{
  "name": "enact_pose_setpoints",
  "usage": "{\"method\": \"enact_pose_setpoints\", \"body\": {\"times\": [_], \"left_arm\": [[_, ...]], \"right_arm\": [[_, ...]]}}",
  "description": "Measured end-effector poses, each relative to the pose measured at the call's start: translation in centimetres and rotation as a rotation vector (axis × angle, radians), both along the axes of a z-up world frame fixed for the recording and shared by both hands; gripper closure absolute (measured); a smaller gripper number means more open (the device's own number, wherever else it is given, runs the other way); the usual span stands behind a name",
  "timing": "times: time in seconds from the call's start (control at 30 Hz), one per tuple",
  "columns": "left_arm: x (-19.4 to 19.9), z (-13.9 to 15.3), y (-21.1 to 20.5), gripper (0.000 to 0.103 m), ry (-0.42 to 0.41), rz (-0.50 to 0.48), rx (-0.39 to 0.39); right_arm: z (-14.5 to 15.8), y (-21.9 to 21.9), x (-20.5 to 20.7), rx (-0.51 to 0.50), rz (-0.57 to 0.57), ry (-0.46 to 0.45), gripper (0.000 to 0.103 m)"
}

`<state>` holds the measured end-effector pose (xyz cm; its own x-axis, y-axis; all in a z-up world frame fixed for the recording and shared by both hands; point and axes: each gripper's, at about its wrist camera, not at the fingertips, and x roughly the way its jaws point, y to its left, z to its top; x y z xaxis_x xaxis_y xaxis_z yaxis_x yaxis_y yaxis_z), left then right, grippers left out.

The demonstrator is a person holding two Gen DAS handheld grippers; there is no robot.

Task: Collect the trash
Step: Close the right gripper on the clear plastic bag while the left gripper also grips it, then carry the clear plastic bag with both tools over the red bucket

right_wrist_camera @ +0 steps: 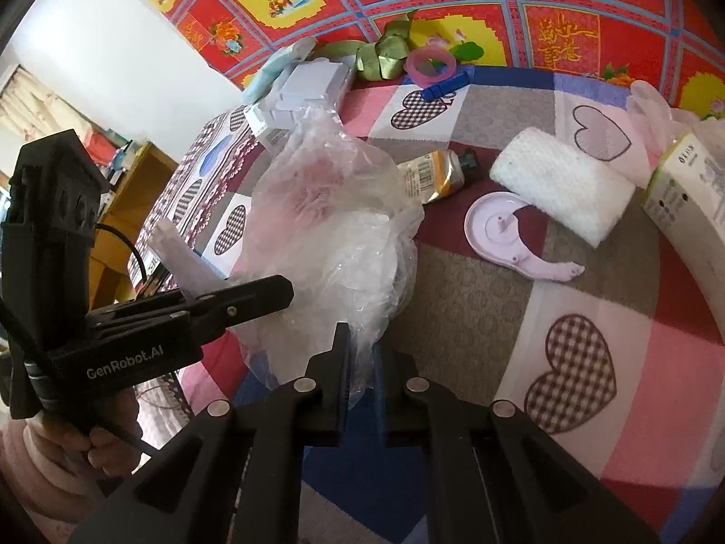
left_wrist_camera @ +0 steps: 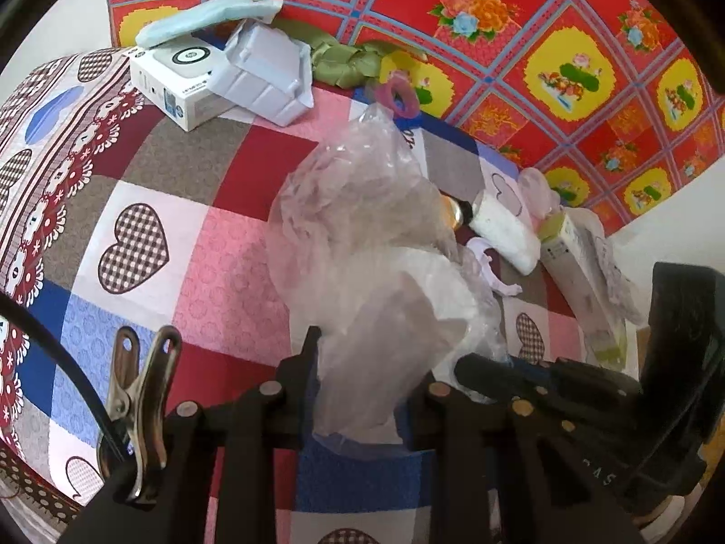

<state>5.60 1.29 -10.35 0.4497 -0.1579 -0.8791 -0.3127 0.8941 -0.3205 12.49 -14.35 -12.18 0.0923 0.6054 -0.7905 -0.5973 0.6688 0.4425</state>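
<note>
A crumpled clear plastic bag (left_wrist_camera: 362,235) stands on the patchwork bed cover. My left gripper (left_wrist_camera: 362,362) is shut on its lower edge. My right gripper (right_wrist_camera: 364,349) is shut on another part of the bag (right_wrist_camera: 326,226) and shows in the left wrist view as the right gripper (left_wrist_camera: 471,367). The left gripper (right_wrist_camera: 285,292) comes in from the left. Beyond the bag lie a gold tube (right_wrist_camera: 435,177), a folded white cloth (right_wrist_camera: 562,186), a broken lilac plastic disc (right_wrist_camera: 503,235) and a pale carton (right_wrist_camera: 688,190).
At the back lie a white box (left_wrist_camera: 181,90), a white moulded tray (left_wrist_camera: 267,72), green ribbon (right_wrist_camera: 385,54), a pink ring (right_wrist_camera: 430,65) and a blue stick (right_wrist_camera: 446,86). A red floral blanket (left_wrist_camera: 566,45) rises behind. The bed drops off on the left beside a wooden cabinet (right_wrist_camera: 131,208).
</note>
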Motion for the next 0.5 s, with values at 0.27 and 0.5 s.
{"method": "enact_pose_setpoints", "body": {"times": [0.27,0.5], "left_arm": [[-1.0,1.1,-0.6,0.077,-0.028,-0.053,0.016],[-1.5,2.3,-2.2,0.077,-0.057,-0.124,0.033]], "right_arm": [[0.9,-1.2,-1.4,0.008,-0.052,-0.014,0.094],[1.9,-2.8,-3.1,0.018,-0.119,-0.042,0.094]]}}
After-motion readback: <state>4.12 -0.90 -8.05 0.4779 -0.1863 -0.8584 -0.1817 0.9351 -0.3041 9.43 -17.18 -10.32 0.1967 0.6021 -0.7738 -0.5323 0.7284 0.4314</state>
